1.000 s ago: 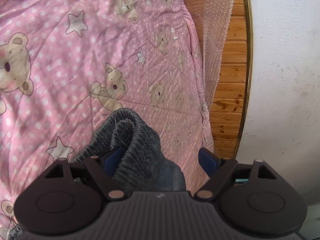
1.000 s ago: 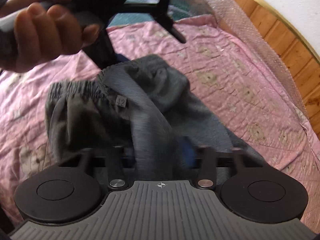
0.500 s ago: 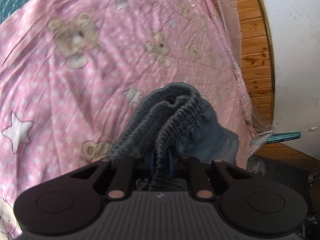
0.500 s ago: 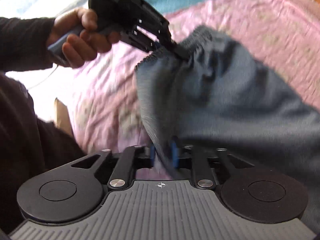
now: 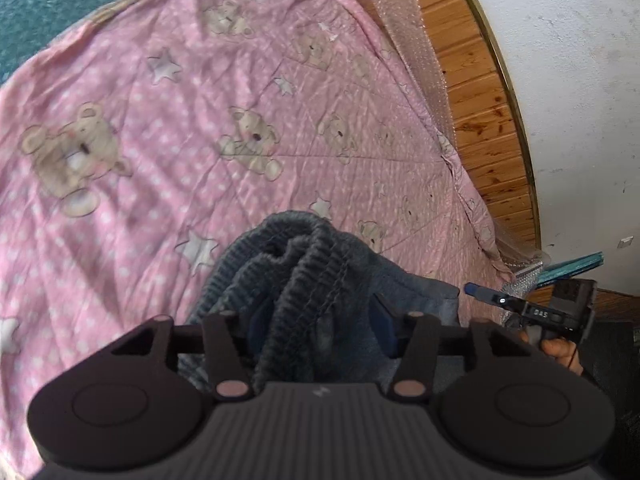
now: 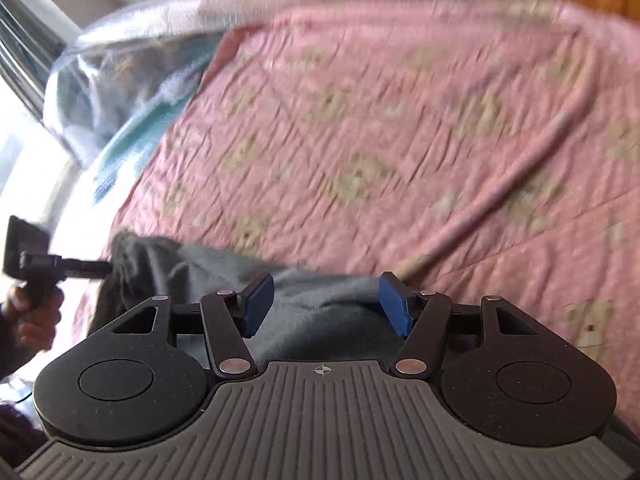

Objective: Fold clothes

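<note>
Left wrist view: the left claw (image 5: pixel 320 320) points down at a bunched grey garment (image 5: pixel 296 264), probably trousers, with a ribbed elastic waistband (image 5: pixel 316 256) gathered into thick folds. Its jaws are opening, with the waistband bundle standing between the two blue pads (image 5: pixel 384 320); the left pad is mostly buried behind the cloth, so whether it touches the fabric is hard to say, while the right pad stands just clear of it. The garment lies on a bed under a pink quilt (image 5: pixel 168 128) printed with teddy bears and stars (the near part of the cloth is cut off by the claw's body). Along the far edge run a sheet of bubble wrap (image 5: pixel 404 32), a wooden headboard (image 5: pixel 488 92) and a white wall (image 5: pixel 576 80). At the right edge the right claw (image 5: pixel 478 291) shows side-on, only one blue tip plain, with a little of the person's hand (image 5: pixel 560 350) below it.

Right wrist view: everything is smeared by motion blur. The right claw (image 6: pixel 326 304) has its jaws opening, blue pads spread wide, and grey cloth (image 6: pixel 312 300) lies below and between them without either pad pressing on it. The garment stretches left to the left claw (image 6: pixel 100 267), whose tip meets the cloth's far edge; its jaws cannot be made out here. A hand (image 6: pixel 38 312) grips its handle, partly cut off. The pink quilt (image 6: pixel 380 140) fills the rest, bear prints reduced to tan smudges.
</note>
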Motion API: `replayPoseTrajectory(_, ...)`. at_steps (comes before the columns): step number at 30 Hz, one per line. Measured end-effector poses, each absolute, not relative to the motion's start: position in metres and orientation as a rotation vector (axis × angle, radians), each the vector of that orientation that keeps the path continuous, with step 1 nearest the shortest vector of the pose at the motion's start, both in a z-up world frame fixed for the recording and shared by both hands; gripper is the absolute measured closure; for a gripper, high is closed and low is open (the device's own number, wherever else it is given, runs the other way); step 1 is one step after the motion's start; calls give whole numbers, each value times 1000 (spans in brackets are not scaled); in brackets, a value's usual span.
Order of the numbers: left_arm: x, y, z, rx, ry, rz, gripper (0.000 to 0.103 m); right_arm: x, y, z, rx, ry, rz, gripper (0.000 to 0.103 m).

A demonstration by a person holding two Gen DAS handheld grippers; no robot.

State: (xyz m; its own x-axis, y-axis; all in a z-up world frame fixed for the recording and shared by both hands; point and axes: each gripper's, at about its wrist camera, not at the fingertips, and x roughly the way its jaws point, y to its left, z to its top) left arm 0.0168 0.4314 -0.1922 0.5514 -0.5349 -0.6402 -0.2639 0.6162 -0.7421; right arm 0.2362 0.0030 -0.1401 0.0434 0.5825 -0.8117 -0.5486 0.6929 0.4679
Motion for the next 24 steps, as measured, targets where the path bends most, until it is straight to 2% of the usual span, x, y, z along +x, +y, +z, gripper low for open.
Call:
replayPoseTrajectory(4,46,418,-202,-870,1074,-202,50,246,11,-164,-53,1405,867,41)
replayPoseTrajectory(9,51,422,-200,-873,1067,-186,68,247,11,-158,-48,1413,951,41)
replayPoseTrajectory(13,51,426,-206,-930,1057,-176,67,251,22,-186,-81,1490,988,40)
replayPoseTrajectory(15,56,422,-207,-916,1071,-185,66,252,26,-187,19,1477,1068,40)
replayPoseTrajectory(16,59,418,-206,-884,1080,-175,69,254,28,-188,79,1463,1093,40)
replayPoseTrajectory(17,60,416,-204,-848,1081,-159,89,256,31,-191,116,1455,1080,39)
replayPoseTrajectory(19,61,415,-203,-804,1068,-131,91,262,35,-201,170,1449,1033,42)
replayPoseTrajectory(21,57,424,-205,-834,1040,-98,92,271,29,-215,216,1445,951,86)
replayPoseTrajectory(23,52,436,-209,-890,1011,-74,92,284,5,-217,375,1396,878,99)
replayPoseTrajectory(24,50,441,-213,-920,1001,-69,92,289,-9,-216,443,1364,831,100)
